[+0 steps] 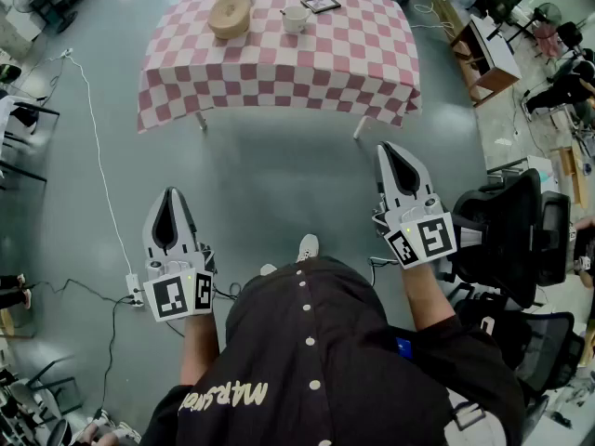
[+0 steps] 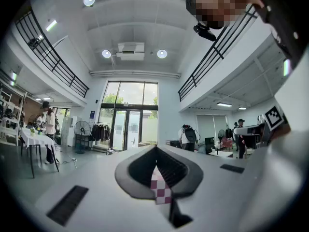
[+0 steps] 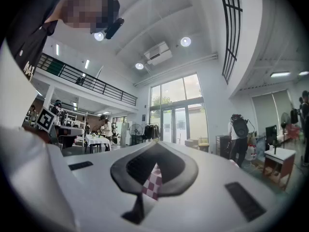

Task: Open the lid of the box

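Observation:
A round light-wood box (image 1: 230, 15) with its lid on stands at the far left of a table under a pink-and-white checked cloth (image 1: 279, 59). A white cup (image 1: 296, 19) and a small framed picture (image 1: 321, 4) lie to the right of the box. Both grippers hang over the grey floor, well short of the table. My left gripper (image 1: 170, 196) points toward the table's left end, jaws shut and empty. My right gripper (image 1: 389, 147) is closer to the table's right corner, also shut and empty. In each gripper view (image 2: 155, 148) (image 3: 158, 143) only a sliver of the checked cloth shows between the closed jaws.
A black office chair (image 1: 511, 240) stands close on my right. A white cable (image 1: 102, 175) runs along the floor to a power strip (image 1: 133, 289) on my left. A desk (image 1: 488, 54) sits right of the table. Several people stand farther off in the hall.

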{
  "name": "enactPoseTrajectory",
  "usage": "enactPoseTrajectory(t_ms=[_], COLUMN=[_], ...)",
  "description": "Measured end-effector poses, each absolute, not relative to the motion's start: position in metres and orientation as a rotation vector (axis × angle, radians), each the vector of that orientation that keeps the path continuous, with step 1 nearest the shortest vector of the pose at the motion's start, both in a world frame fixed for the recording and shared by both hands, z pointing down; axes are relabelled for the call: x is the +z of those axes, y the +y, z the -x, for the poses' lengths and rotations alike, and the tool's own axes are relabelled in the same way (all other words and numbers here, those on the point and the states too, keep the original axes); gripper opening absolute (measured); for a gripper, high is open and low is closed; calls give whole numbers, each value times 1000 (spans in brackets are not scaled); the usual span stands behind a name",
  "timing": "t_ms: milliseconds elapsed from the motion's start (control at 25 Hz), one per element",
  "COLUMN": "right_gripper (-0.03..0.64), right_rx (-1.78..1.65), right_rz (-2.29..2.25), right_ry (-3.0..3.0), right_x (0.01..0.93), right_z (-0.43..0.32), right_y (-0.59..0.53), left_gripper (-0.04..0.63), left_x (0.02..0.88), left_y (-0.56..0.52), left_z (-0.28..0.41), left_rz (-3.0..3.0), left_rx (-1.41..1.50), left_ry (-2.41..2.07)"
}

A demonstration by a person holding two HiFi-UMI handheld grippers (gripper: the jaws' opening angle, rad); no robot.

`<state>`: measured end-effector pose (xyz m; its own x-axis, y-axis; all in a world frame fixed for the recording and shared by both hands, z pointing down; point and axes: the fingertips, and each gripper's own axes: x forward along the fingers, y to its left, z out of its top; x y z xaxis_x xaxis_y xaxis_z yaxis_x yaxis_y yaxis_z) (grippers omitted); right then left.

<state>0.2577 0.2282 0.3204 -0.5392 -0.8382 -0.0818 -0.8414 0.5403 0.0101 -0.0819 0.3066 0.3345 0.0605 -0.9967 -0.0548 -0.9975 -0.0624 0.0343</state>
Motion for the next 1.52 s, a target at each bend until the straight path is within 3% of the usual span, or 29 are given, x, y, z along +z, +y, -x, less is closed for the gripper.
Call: enactPoseTrajectory(t_ms=[640, 1280, 1520], right_gripper=[7, 269, 321], right_rx=[46, 3, 2], right_rz=[1425, 1321, 1300], right_ry=[2642, 2691, 2713], right_x=[321, 321, 323], right_z=[-261, -251, -249], right_y=[230, 230, 222], left_gripper=[6, 6, 6], left_x=[339, 335, 333], left_y=[304, 304, 300], left_z=[82, 79, 78], left_rz=[2281, 2272, 2254], left_rx=[102, 93, 86], left_ry=[2158, 2155, 2166])
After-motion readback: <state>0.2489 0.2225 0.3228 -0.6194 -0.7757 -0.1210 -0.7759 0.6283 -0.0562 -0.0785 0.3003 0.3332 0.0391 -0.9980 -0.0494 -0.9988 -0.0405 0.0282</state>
